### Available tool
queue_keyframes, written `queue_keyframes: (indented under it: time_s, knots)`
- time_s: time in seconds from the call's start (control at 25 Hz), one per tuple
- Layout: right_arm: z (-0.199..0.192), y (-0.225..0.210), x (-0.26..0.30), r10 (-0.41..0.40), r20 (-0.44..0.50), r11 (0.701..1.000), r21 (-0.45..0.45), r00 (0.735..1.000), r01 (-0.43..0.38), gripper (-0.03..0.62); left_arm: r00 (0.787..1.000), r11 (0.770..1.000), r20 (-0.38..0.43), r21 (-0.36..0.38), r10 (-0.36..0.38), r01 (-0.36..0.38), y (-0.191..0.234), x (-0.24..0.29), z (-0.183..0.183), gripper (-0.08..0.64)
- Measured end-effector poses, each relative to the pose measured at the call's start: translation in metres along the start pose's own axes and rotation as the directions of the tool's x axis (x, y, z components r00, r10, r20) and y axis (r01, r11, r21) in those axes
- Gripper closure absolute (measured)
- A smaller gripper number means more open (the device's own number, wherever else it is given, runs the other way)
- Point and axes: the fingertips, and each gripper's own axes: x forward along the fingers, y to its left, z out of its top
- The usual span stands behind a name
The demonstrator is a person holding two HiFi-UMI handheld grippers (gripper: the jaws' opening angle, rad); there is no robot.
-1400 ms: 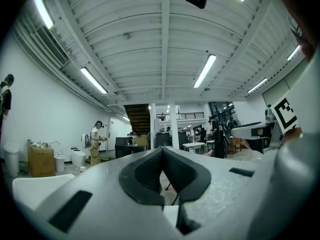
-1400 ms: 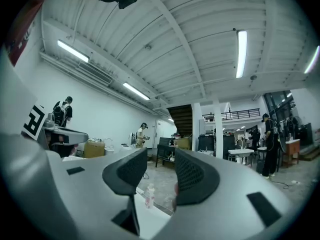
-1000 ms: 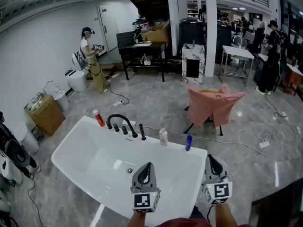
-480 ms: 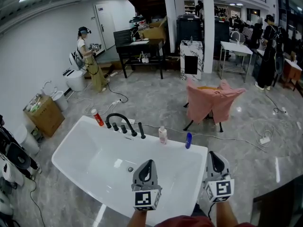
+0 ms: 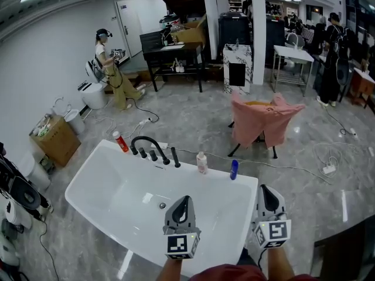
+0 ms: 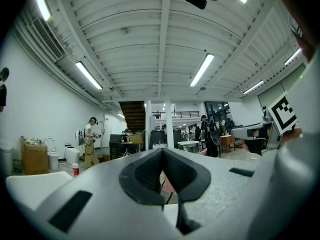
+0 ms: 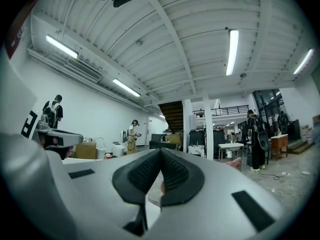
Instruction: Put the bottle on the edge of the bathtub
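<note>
A white bathtub (image 5: 105, 183) lies below me in the head view. Three bottles stand on its far rim: a red one (image 5: 120, 141) at the left, a pale one with a white cap (image 5: 202, 163) in the middle and a blue one (image 5: 234, 169) to the right. My left gripper (image 5: 183, 201) hangs over the tub's near part, shut and empty. My right gripper (image 5: 265, 192) is just outside the tub's right end, shut with nothing in it. Both sit well short of the bottles. In the left gripper view the left gripper (image 6: 162, 156) points level across the room with the red bottle (image 6: 75, 170) far off; the right gripper (image 7: 160, 156) does likewise.
A black faucet (image 5: 146, 144) with handles stands on the far rim. A chair draped in pink cloth (image 5: 263, 124) is beyond the tub. Cables (image 5: 304, 167) run over the floor. A cardboard box (image 5: 55, 140) and a toilet (image 5: 94, 95) are at the left, near a person (image 5: 111, 69).
The head view has shifted a little, so the tub sits slightly lower and nearer. Both grippers stay shut and hold almost the same places.
</note>
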Motion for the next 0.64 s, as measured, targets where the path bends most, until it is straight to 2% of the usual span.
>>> queue_keyframes:
  time_s: [0.64]
  knots:
    - [-0.008,-0.012,0.007,0.011,-0.016,1.0,-0.003,1.0,-0.011,0.595,1.0,1.0,-0.007,0.0,0.007,-0.007,-0.005,0.01,0.001,0.557]
